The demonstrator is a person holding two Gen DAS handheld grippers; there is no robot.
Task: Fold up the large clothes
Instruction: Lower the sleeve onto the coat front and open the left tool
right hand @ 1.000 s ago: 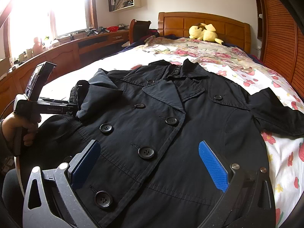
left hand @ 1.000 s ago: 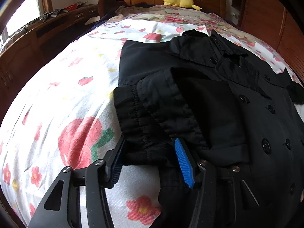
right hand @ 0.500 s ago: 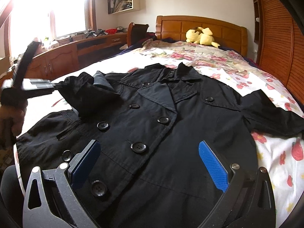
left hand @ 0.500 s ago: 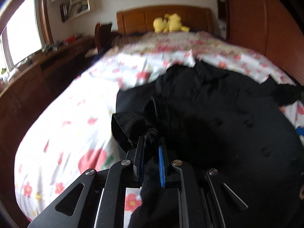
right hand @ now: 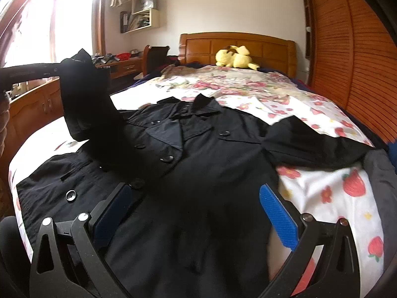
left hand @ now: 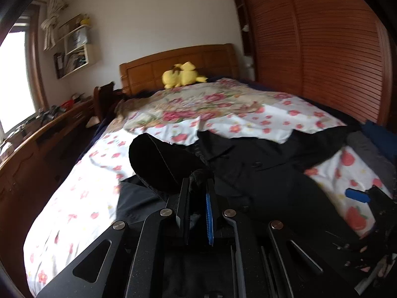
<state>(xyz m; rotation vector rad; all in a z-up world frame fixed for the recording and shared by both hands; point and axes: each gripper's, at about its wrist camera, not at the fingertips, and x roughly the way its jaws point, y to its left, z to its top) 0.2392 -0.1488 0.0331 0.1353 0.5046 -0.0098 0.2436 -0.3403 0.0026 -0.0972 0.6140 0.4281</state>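
Observation:
A black double-breasted coat lies face up on the flowered bedsheet, collar toward the headboard. My left gripper is shut on the cuff of the coat's left sleeve and holds it raised above the coat; in the right wrist view the lifted sleeve hangs from it at the left. My right gripper is open and empty, low over the coat's lower front. The other sleeve lies spread out to the right.
A yellow plush toy sits by the wooden headboard. A wooden desk and cabinets run along the left under the window. A slatted wooden wardrobe stands on the right. A dark garment lies at the bed's right edge.
My left gripper closed on the sleeve cuff and lifted it up and away from the coat's body. My right gripper stayed open and shifted slightly over the coat's lower front.

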